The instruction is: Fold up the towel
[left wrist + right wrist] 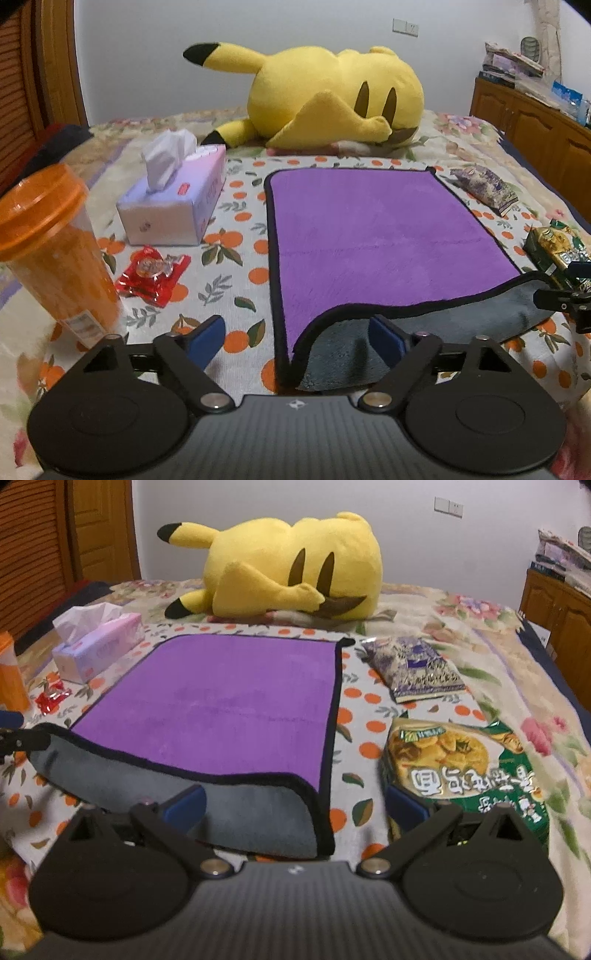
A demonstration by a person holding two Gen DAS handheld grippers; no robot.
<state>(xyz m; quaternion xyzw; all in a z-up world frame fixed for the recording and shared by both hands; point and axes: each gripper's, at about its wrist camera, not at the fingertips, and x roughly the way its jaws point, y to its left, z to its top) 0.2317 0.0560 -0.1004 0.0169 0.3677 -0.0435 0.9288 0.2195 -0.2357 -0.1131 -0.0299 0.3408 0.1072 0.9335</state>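
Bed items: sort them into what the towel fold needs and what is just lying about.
For the job:
purple towel
left claw
right claw

Lying about:
yellow plush
tissue box
orange cup
red candy wrapper
purple snack bag
green noodle packet

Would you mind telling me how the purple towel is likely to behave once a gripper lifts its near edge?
The purple towel will probably drape limply: its near edge already curls over, showing grey underside. The plush pile suggests it grips rather than slips. It likely weighs little for its area.
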